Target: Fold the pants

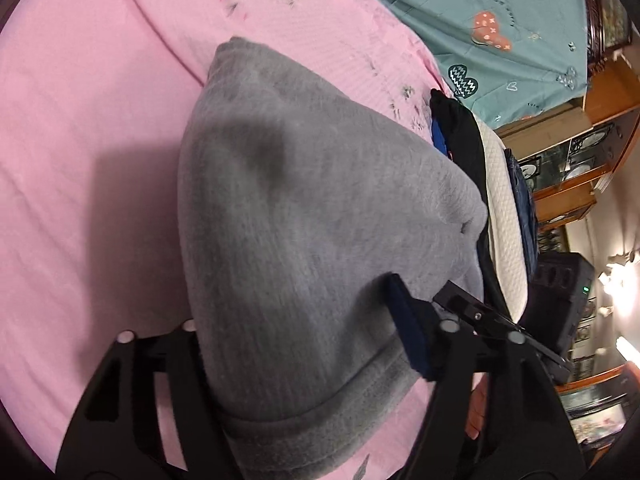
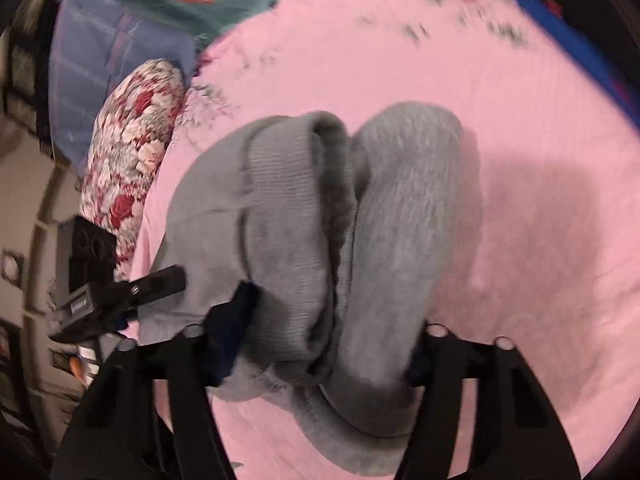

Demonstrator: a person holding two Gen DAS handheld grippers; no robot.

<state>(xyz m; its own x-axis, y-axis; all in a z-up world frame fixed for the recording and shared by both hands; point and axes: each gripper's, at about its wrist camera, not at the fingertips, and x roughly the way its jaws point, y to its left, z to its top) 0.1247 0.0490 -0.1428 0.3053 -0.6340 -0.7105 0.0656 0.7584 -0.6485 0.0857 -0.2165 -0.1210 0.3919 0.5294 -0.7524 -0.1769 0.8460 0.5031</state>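
The grey fleece pants are folded into a thick bundle above the pink bedsheet. My left gripper is shut on one end of the bundle; the cloth fills the gap between its fingers, hiding the left pad. The right gripper's tip shows at that same end. In the right wrist view the pants show a ribbed waistband and rolled layers. My right gripper is shut on this bundle. The left gripper's tip holds the bundle's left edge.
A teal patterned sheet lies at the far side. A stack of folded dark and white clothes sits right of the pants. A floral pillow and a blue pillow lie at the left. Wooden cabinets stand beyond the bed.
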